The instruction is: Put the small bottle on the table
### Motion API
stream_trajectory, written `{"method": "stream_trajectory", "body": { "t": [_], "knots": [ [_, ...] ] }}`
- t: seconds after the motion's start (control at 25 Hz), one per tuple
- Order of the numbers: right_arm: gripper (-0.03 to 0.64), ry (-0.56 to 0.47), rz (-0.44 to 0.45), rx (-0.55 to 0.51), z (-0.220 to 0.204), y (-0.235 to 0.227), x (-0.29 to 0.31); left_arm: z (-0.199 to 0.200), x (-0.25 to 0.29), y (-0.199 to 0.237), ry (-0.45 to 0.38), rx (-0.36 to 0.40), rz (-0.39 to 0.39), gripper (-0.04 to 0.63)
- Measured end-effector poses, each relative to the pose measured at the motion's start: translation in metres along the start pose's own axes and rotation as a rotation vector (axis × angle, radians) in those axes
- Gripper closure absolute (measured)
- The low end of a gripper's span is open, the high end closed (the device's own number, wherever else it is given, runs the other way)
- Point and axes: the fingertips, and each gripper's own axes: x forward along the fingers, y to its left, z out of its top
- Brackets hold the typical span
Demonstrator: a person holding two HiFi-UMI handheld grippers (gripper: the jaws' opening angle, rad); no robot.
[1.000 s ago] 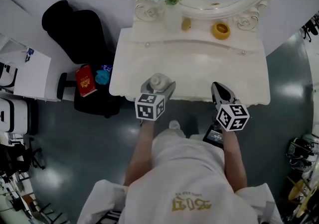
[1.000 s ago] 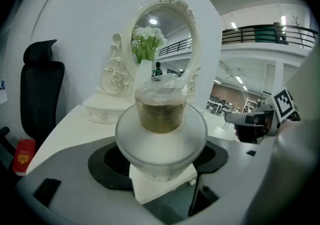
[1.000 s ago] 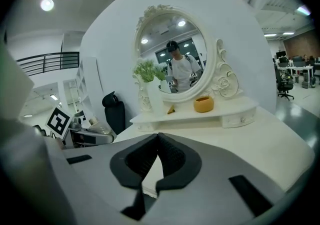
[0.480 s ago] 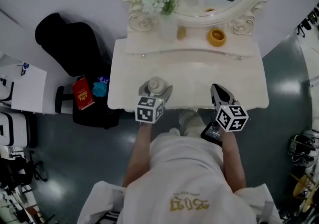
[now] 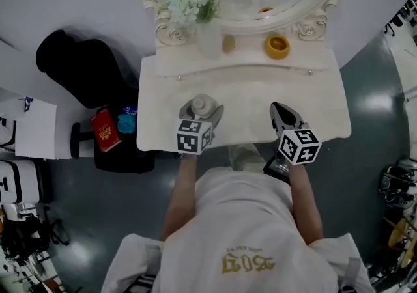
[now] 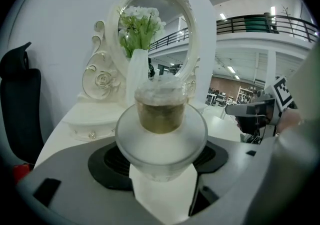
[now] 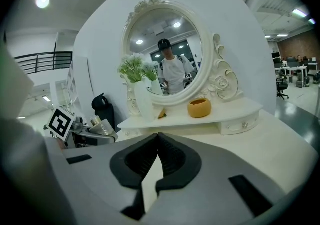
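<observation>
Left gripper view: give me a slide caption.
Left gripper clamps a small frosted bottle before a white vanity mirror and flowers.

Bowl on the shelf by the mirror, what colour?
The bowl is orange-yellow; right gripper view shows it best.

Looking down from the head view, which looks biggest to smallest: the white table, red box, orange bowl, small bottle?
1. white table
2. red box
3. orange bowl and small bottle look about alike; the small bottle is partly hidden and nearer the camera, so no ranking.
</observation>
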Motion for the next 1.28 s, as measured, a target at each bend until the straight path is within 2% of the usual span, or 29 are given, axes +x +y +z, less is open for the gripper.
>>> {"method": "stream_trajectory", "body": {
  "t": [0.72,1.28],
  "knots": [
    [0.604,0.12,-0.021,0.034,-0.022,-0.046,0.045,-0.027,0.058,0.011,0.123,-0.043,-0.035,0.247],
    [0.603,0.191,-0.065,0.026,-0.048,-0.072,0.065,-0.057,0.096,0.007,0.227,0.028,-0.065,0.247]
  ]
}}
